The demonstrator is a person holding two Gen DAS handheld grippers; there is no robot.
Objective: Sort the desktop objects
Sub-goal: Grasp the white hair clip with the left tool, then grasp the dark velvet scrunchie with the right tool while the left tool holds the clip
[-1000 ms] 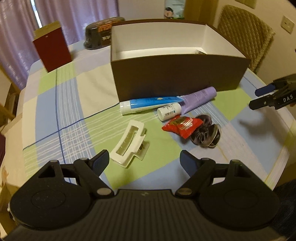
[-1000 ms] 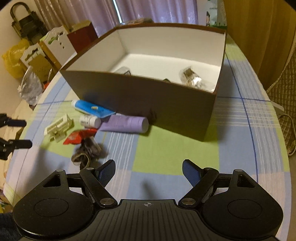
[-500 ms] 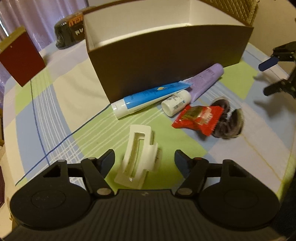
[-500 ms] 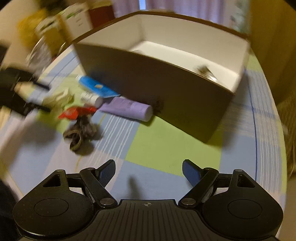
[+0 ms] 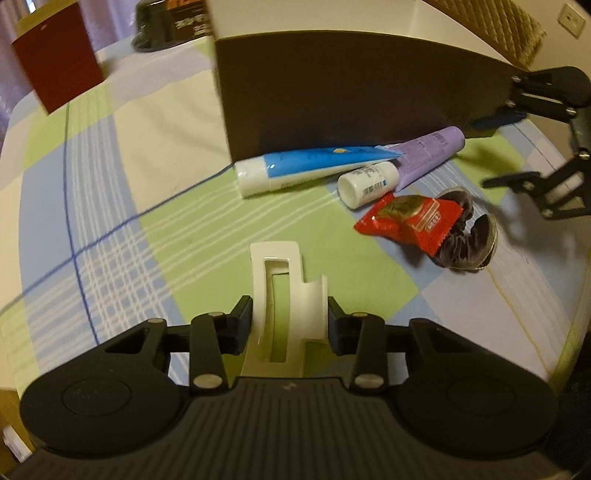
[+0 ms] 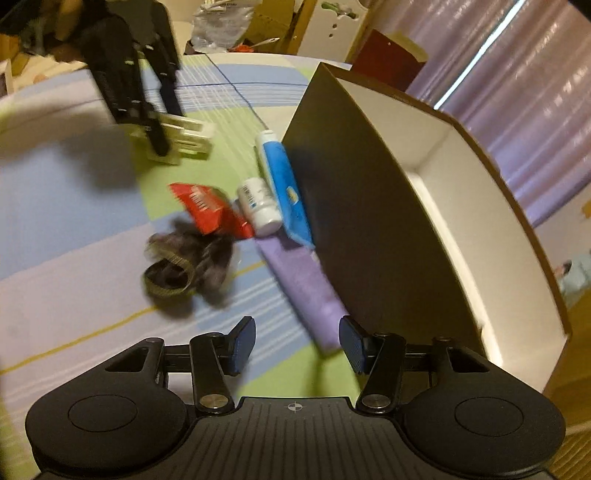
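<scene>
My left gripper (image 5: 290,321) is shut on the white hair claw clip (image 5: 280,273), low over the checked tablecloth. Past it lie a blue tube (image 5: 310,166), a small white bottle (image 5: 365,184), a purple tube (image 5: 432,151), a red snack packet (image 5: 410,219) and a dark scrunchie (image 5: 469,240), all by the brown box (image 5: 351,85). My right gripper (image 6: 297,343) is open, with the purple tube's (image 6: 306,288) near end just ahead of its fingers, close to the right one. The right wrist view is blurred and shows the left gripper (image 6: 155,125) holding the clip (image 6: 184,142).
A dark red box (image 5: 55,62) and a dark package (image 5: 170,22) stand at the table's far side. A wicker chair (image 5: 498,33) sits behind the brown box (image 6: 369,221). Bags and clutter (image 6: 236,22) lie beyond the table. The table edge (image 5: 561,325) curves near right.
My left gripper moved forward onto the clip and shut on it. My right gripper swung in toward the purple tube, and its fingers have narrowed.
</scene>
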